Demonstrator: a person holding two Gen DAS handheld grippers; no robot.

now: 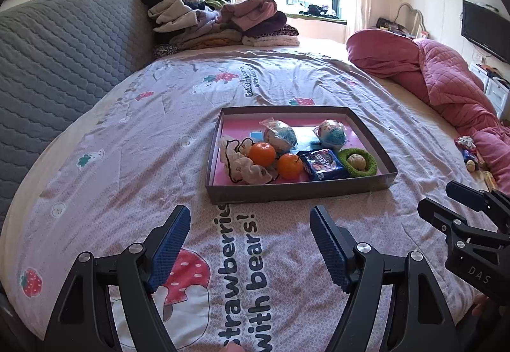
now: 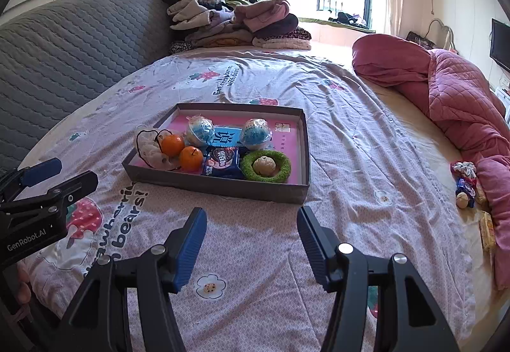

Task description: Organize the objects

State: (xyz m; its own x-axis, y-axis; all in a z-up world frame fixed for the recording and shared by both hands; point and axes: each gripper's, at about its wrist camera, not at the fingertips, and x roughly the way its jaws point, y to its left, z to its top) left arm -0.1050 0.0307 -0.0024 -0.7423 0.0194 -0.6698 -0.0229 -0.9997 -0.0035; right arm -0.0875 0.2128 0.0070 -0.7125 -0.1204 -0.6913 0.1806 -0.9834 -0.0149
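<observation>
Evidently sorted already, the shallow box sits mid-bed holding a scrunchie at its left, two oranges, a snack packet and a green ring at its right. Both grippers hover on its near side, left gripper and right gripper spread and empty. Far right, loose items lie against the pink quilt, probably next to collect. The strawberry-print sheet covers the bed of a sunlit bedroom.

At far right, the little heap of loose items beside the pink quilt is too small to identify. The blue card in the tray sits half-hidden behind wrapped balls. The television is cut by the edge.
</observation>
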